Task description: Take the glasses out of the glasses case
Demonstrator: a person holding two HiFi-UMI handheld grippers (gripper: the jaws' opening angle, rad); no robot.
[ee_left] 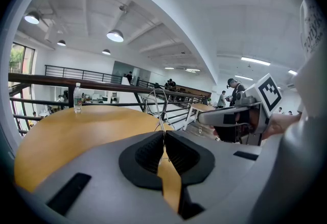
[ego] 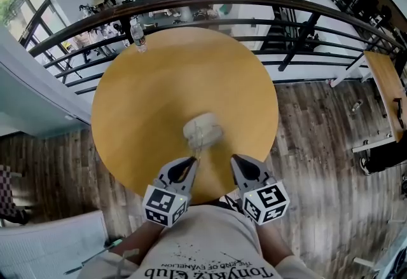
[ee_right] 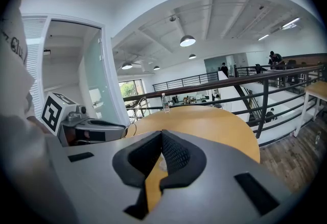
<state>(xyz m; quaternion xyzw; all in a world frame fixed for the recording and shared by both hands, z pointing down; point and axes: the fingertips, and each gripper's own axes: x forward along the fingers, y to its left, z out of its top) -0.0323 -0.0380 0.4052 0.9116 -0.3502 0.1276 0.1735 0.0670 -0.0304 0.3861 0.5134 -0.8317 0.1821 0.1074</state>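
A pale glasses case [ego: 202, 131] lies near the middle of the round wooden table [ego: 146, 112]. My left gripper [ego: 192, 160] sits just in front of it, on the near left. In the left gripper view its jaws [ee_left: 163, 133] are shut on a thin wire of the glasses [ee_left: 156, 103], which stick up above the tips. My right gripper [ego: 234, 158] hovers at the case's near right, jaws closed and holding nothing [ee_right: 161, 132]. From the right gripper view, the left gripper [ee_right: 89, 128] shows with the wire glasses [ee_right: 137, 108] at its tip.
A water bottle [ego: 138, 35] stands at the table's far left edge, close to the dark railing [ego: 254, 1]. Beyond the railing is a drop to a lower floor. A second wooden table [ego: 388, 87] stands at the far right. The person's torso is at the near edge.
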